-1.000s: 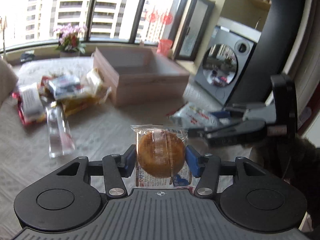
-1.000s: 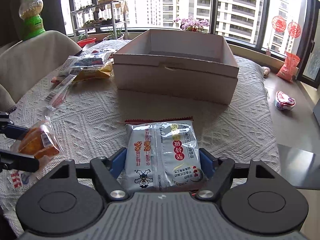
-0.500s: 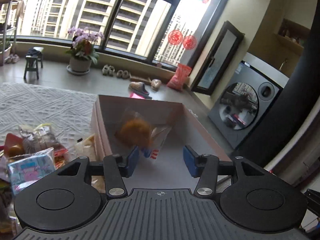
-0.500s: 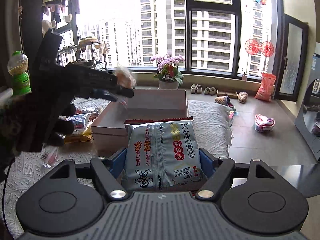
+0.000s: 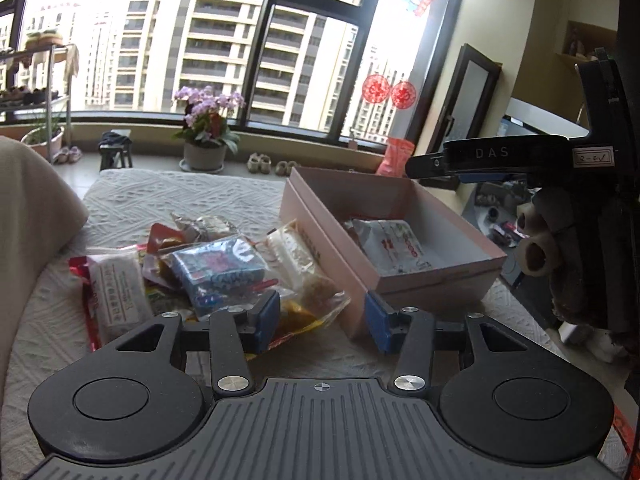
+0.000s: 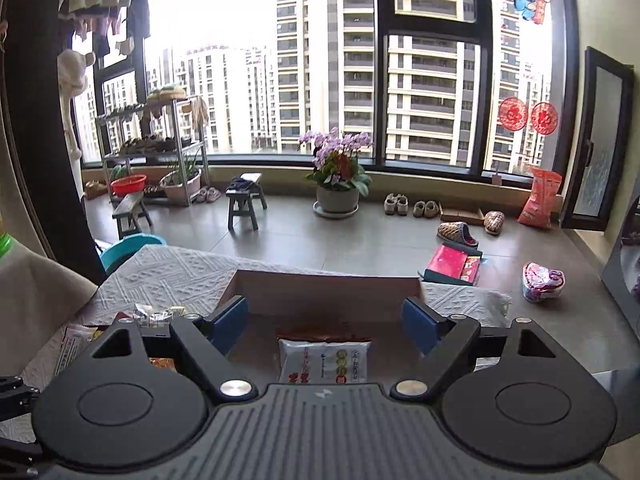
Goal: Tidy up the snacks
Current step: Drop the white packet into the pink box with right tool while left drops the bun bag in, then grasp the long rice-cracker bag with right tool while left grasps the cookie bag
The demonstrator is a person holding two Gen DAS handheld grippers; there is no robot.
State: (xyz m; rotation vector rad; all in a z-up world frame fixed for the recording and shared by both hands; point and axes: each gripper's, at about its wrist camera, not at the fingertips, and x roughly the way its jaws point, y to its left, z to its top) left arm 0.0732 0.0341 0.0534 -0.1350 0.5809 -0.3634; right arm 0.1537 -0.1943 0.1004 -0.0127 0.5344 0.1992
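Observation:
A pink cardboard box (image 5: pixel 320 220) stands on the white tablecloth; it also shows in the right wrist view (image 6: pixel 328 284). A silver-white snack bag (image 5: pixel 390 246) lies inside it, seen below the right gripper (image 6: pixel 324 360). My right gripper (image 6: pixel 326 322) is open and empty above the box; its arm shows in the left wrist view (image 5: pixel 492 158). My left gripper (image 5: pixel 322 320) is open and empty, near the box's front left corner and over the edge of a pile of snack packets (image 5: pixel 216 268). The round cake packet is out of sight.
The pile holds a blue packet (image 5: pixel 220 266), a white and red packet (image 5: pixel 114 292) and a clear bag (image 5: pixel 300 272). A beige chair back (image 5: pixel 32 208) stands at the left. A flower pot (image 6: pixel 338 196), stools and shoes are on the floor behind.
My left gripper let go of the round cake packet over the box and drew back toward the pile. My right gripper opened and dropped the silver-white bag into the box.

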